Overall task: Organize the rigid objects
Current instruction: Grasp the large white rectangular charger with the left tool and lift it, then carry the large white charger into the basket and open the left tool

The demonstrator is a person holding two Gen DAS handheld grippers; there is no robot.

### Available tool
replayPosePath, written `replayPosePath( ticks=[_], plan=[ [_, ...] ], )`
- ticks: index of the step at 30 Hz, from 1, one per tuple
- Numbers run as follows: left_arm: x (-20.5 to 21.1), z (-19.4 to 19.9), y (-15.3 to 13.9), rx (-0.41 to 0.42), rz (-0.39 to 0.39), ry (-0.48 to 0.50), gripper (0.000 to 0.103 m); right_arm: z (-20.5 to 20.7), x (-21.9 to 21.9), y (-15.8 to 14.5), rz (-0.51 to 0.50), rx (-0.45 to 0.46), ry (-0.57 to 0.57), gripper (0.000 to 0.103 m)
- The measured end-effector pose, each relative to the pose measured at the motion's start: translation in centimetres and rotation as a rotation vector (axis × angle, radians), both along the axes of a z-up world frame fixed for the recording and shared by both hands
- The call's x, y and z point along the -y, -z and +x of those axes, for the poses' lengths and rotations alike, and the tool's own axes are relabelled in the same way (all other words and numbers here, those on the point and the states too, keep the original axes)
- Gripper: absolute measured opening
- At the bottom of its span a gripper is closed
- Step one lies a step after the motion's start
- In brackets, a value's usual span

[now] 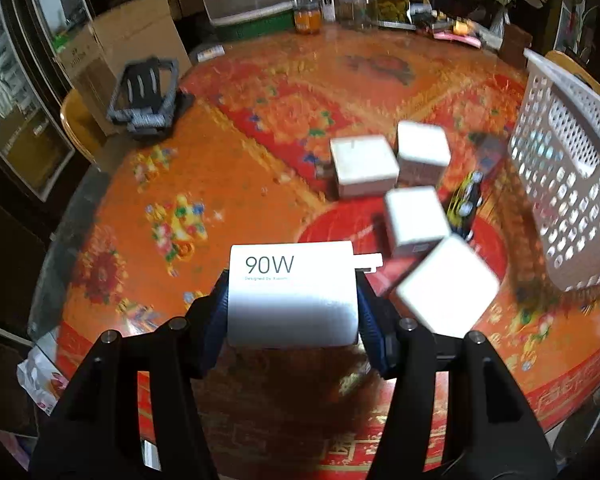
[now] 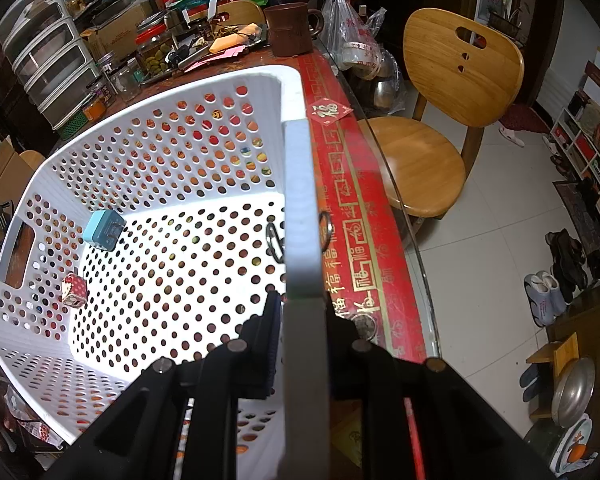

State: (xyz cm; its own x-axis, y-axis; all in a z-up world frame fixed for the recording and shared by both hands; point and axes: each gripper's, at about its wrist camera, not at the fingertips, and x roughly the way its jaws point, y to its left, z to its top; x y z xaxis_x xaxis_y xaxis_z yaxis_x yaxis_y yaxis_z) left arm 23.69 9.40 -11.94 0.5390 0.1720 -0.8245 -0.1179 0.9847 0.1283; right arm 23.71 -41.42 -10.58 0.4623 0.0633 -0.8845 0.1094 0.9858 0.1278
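Inside basket (image 2: 172, 184) (right view only): blue charger (image 2: 103, 230).

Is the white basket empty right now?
No, the right wrist view shows a blue charger, a small red patterned block and a metal clip inside the white basket.

You can read "90W" in dark print on the top face of the white charger (image 1: 293, 296), with a smaller line beneath it starting "Designed by"; the rest is too fine to make out. In your right wrist view, a red diamond sticker (image 2: 329, 113) on the tablecloth (image 2: 364, 216) shows 福, and the cloth's red border repeats 福 in gold.
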Motion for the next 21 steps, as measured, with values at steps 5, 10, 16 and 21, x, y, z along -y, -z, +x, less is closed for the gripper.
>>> replayPosePath(
  ticks=[5, 10, 16, 21],
  plan=[
    [3.0, 0.5, -5.0, 0.091, 0.043, 0.053, 0.055, 0.0, 0.0, 0.0, 0.0, 0.002, -0.002, 0.016],
    [8.2, 1.7, -9.3, 0.145, 0.076, 0.126, 0.055, 0.0, 0.0, 0.0, 0.001, 0.004, -0.002, 0.016],
    [16.6, 3.4, -11.7, 0.167, 0.17, 0.236, 0.055, 0.1, 0.0, -0.1, 0.002, 0.005, -0.004, 0.016],
    [23.4, 5.1, -11.1, 0.099, 0.184, 0.367, 0.055, 0.1, 0.0, 0.0, 0.009, 0.01, -0.004, 0.016]
  ],
)
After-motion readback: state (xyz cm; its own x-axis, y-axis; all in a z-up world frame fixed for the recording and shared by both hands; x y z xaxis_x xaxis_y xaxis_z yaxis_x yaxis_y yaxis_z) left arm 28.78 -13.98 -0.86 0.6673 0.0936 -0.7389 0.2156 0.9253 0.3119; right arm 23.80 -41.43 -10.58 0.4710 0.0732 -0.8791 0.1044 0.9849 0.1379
